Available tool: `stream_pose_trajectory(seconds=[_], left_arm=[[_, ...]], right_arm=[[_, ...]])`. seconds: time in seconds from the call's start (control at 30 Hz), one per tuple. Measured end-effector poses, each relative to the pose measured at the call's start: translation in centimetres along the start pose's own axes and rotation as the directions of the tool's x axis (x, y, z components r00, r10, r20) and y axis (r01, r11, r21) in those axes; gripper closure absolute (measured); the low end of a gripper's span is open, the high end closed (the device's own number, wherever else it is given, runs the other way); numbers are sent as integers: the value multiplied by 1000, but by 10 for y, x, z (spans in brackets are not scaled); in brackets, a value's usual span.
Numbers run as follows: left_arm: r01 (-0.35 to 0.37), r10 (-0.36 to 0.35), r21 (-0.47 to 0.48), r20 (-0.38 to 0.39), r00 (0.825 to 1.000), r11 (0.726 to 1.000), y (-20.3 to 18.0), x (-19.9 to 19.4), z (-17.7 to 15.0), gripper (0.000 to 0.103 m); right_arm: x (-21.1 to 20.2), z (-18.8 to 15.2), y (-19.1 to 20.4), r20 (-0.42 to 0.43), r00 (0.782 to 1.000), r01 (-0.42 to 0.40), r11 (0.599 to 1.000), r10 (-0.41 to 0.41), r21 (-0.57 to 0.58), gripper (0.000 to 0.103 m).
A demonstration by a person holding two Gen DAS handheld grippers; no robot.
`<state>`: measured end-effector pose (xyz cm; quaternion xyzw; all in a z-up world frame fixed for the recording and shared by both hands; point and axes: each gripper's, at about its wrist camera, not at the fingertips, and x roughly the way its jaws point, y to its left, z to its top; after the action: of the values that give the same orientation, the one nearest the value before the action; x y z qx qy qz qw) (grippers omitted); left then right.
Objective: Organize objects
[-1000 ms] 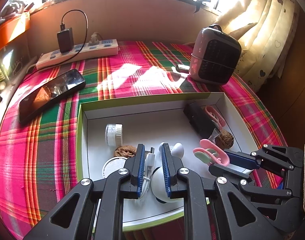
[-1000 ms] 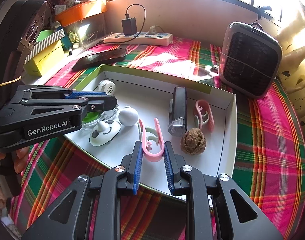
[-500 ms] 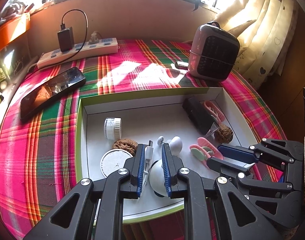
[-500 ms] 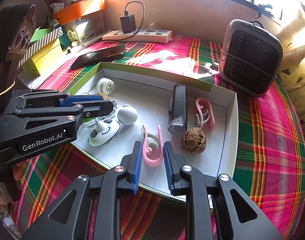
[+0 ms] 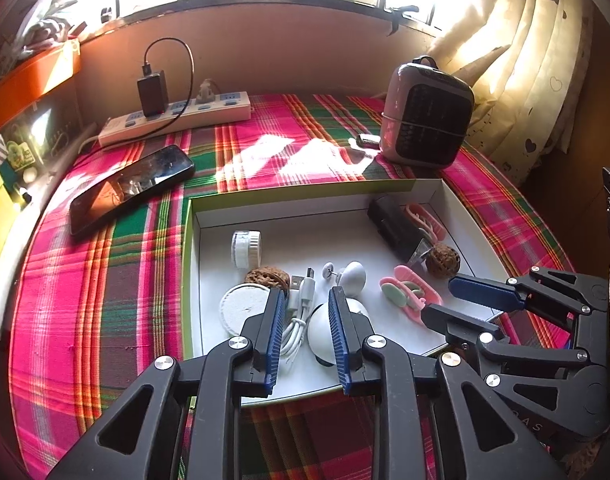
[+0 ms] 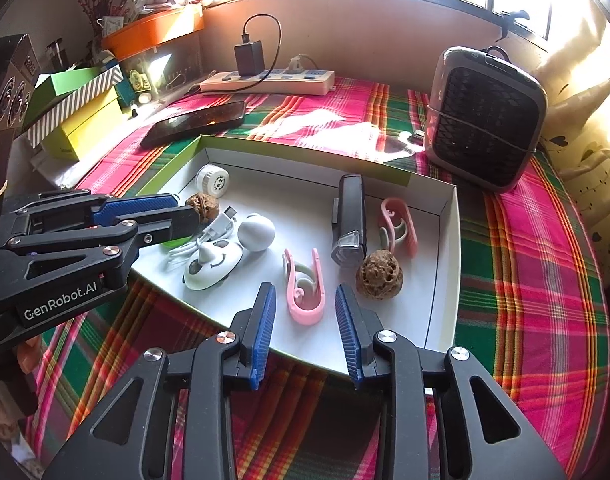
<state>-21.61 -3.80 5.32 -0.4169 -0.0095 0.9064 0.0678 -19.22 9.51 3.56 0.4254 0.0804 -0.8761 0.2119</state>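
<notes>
Hovering left gripper [image 5: 303, 312]: fingers parted, empty, above white cable [image 5: 298, 312] near tray's left.
Right gripper [image 6: 303, 314]: fingers parted, empty, flanking pink clip [image 6: 305, 290].
Tray [image 6: 441, 280]: on plaid surface [image 6: 537, 280].

tray [image 6: 445, 264] centre bare, pink clip [image 6: 305, 288] before jaws

— What covers the counter [image 5: 105, 288]?
— A plaid cloth [image 6: 537, 280]. On it lie a shallow tray [image 5: 191, 264], a dark phone [image 5: 131, 188], a white power strip [image 5: 177, 114] and a small heater [image 5: 425, 124].
</notes>
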Motion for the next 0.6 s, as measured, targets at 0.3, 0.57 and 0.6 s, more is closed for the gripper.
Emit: stream_pose_trajectory(seconds=[0.3, 0.57, 0.6], left_arm=[[-67, 65, 27, 62, 996, 997, -5, -25, -13, 78], [-89, 88, 2, 80, 993, 996, -7, -39, -29, 77], [-90, 90, -2, 79, 993, 996, -7, -41, -31, 77]], right_arm=[[-15, -6, 6, 42, 999, 17, 999, -18, 32, 61], [-31, -16, 13, 85, 995, 47, 997, -52, 57, 56], [-33, -17, 14, 91, 994, 53, 997, -58, 59, 56]])
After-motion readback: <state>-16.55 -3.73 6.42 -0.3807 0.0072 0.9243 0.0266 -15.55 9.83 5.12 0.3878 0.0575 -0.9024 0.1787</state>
